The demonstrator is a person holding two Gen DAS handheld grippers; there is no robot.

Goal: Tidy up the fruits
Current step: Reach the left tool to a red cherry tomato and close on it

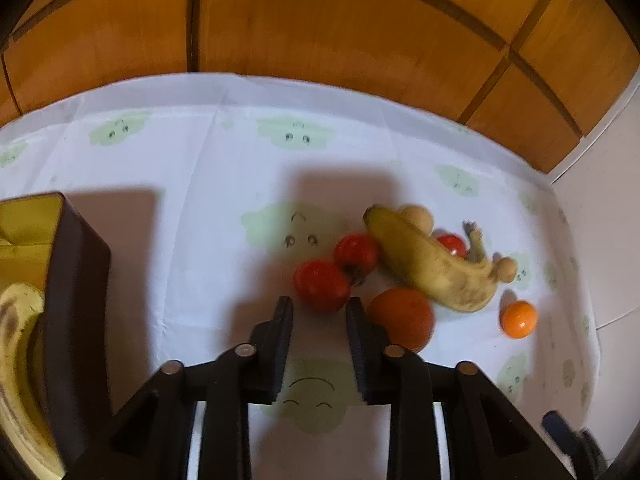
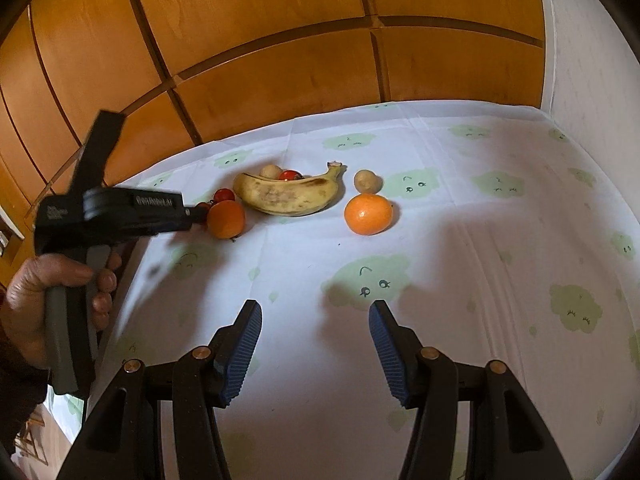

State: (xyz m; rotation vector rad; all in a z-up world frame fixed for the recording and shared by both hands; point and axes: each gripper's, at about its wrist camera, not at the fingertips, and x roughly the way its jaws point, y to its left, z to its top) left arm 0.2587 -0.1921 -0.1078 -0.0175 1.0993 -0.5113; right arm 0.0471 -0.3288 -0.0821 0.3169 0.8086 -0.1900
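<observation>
My left gripper (image 1: 320, 302) is shut on the near red tomato (image 1: 320, 284), its black fingertips flanking the fruit's lower part. A second tomato (image 1: 356, 254) touches it from behind, and an orange (image 1: 400, 318) lies just right of the fingers. Behind these lie a spotted banana (image 1: 432, 264), a third tomato (image 1: 452, 242), two beige round fruits (image 1: 418, 216) and a small orange (image 1: 518, 319). My right gripper (image 2: 316, 312) hangs open and empty over the cloth, well short of the small orange (image 2: 368, 214) and banana (image 2: 288, 198). From the right wrist, the left gripper (image 2: 198, 213) reaches in from the left.
A dark box (image 1: 76, 280) with a yellow lining stands at the left and holds another banana (image 1: 16, 360). A white cloth (image 2: 480, 240) with green cloud prints covers the table. Wooden panels (image 2: 280, 60) rise behind it. A hand (image 2: 52, 292) holds the left gripper's handle.
</observation>
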